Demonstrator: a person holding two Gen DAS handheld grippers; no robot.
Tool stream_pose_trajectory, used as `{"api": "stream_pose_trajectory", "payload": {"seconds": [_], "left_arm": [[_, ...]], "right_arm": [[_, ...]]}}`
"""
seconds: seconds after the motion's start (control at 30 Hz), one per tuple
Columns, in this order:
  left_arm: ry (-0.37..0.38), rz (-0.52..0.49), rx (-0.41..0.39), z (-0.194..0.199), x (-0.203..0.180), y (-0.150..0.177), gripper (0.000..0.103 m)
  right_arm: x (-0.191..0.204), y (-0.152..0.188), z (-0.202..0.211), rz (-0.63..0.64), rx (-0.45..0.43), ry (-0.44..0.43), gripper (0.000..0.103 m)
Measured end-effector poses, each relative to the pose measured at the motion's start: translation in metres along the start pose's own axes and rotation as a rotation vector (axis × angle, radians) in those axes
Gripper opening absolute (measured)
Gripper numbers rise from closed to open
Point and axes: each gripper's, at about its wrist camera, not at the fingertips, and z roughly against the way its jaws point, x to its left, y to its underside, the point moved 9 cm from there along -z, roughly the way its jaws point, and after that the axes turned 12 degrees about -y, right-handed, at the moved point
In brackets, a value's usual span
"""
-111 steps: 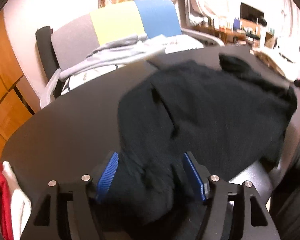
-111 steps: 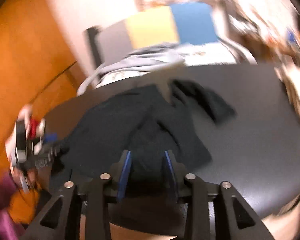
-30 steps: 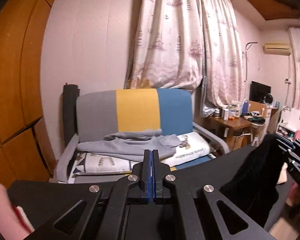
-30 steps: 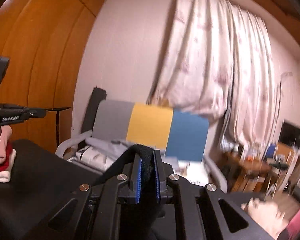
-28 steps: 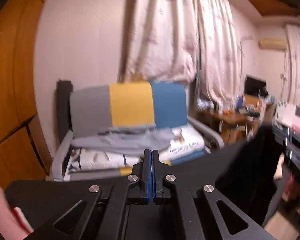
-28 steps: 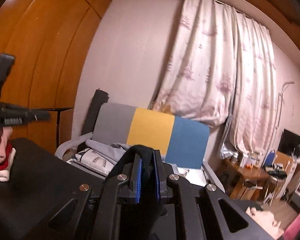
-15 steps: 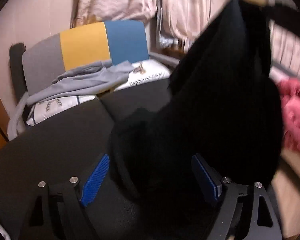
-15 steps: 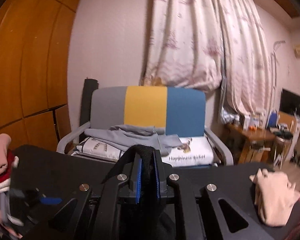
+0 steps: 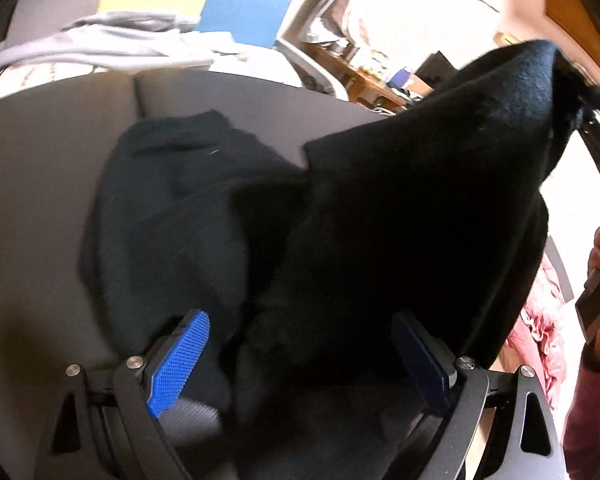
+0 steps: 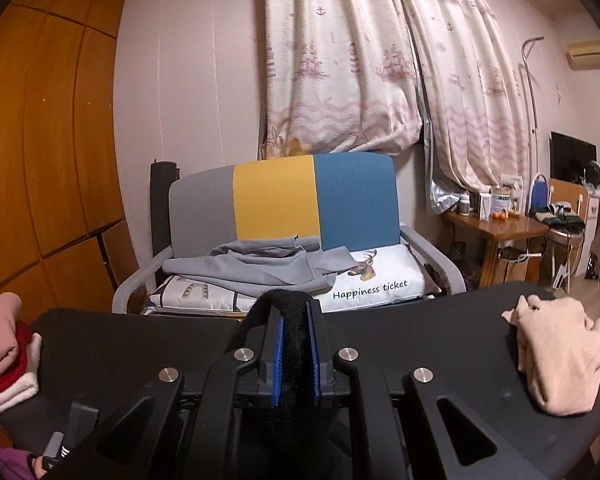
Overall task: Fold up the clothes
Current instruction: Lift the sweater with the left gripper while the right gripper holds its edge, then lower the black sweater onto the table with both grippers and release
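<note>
One black sweater [image 9: 380,208] now spans the dark table [image 9: 40,200], half lying flat, half hoisted. A second ago the left gripper [image 9: 300,360] was clenched; it now stands wide apart around the bunched lower cloth, released. The right gripper [image 10: 294,356] stays clamped on a sweater edge, so I judge a re-grip comes next.

left gripper [image 9: 300,364]: fingers spread wide | right gripper [image 10: 294,354]: fingers clamped, level, facing forward
</note>
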Motion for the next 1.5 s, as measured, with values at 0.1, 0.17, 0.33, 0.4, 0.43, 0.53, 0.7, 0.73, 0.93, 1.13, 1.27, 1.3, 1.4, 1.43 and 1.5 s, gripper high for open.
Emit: {"api": "stream_pose_trajectory", "payload": {"seconds": [0.1,0.17,0.33,0.4,0.43,0.53,0.7,0.73,0.93,1.13,1.27,1.3,1.4,1.43,1.5], "left_arm": [[0.045,-0.042,0.063,-0.008,-0.017,0.011,0.093],[0.030,-0.066,0.090,-0.015,-0.023,0.021,0.089],[-0.096,-0.147,0.040,-0.011,-0.026,0.025,0.022],[-0.111,-0.139,0.032,-0.002,-0.027,0.019,0.016],[-0.118,-0.134,0.028,0.002,-0.027,0.016,0.015],[-0.193,-0.138,-0.071,0.033,-0.025,-0.006,0.013],[-0.273,-0.086,-0.287,0.119,-0.014,-0.064,0.013],[-0.291,-0.079,-0.335,0.140,-0.011,-0.078,0.013],[-0.381,-0.031,-0.613,0.277,0.008,-0.145,0.013],[-0.453,-0.011,-0.794,0.391,0.023,-0.154,0.013],[-0.440,0.007,-0.873,0.442,0.022,-0.128,0.013],[-0.434,0.011,-0.893,0.451,0.022,-0.122,0.013],[-0.417,0.031,-0.952,0.495,0.013,-0.119,0.013],[-0.413,0.042,-0.968,0.509,0.011,-0.120,0.013],[-0.402,0.067,-0.998,0.534,0.010,-0.125,0.013]], "right_arm": [[-0.005,0.000,0.003,-0.010,0.000,-0.006,0.009],[-0.008,0.001,0.003,-0.015,0.003,-0.011,0.009],[-0.011,0.008,0.000,-0.020,0.019,-0.019,0.009],[-0.011,0.012,-0.001,-0.024,0.026,-0.023,0.009],[-0.011,0.012,-0.001,-0.027,0.025,-0.024,0.009],[-0.009,0.010,0.002,-0.029,0.019,-0.029,0.009],[0.006,-0.018,0.015,0.011,-0.026,-0.050,0.009],[0.012,-0.029,0.019,0.027,-0.047,-0.057,0.009],[0.049,-0.094,0.044,0.118,-0.170,-0.098,0.009],[0.086,-0.150,0.073,0.199,-0.279,-0.137,0.009],[0.110,-0.178,0.093,0.218,-0.337,-0.183,0.009],[0.116,-0.184,0.098,0.223,-0.350,-0.194,0.009],[0.133,-0.204,0.111,0.228,-0.389,-0.234,0.009],[0.137,-0.211,0.115,0.222,-0.403,-0.253,0.009],[0.146,-0.225,0.122,0.209,-0.430,-0.290,0.009]]}}
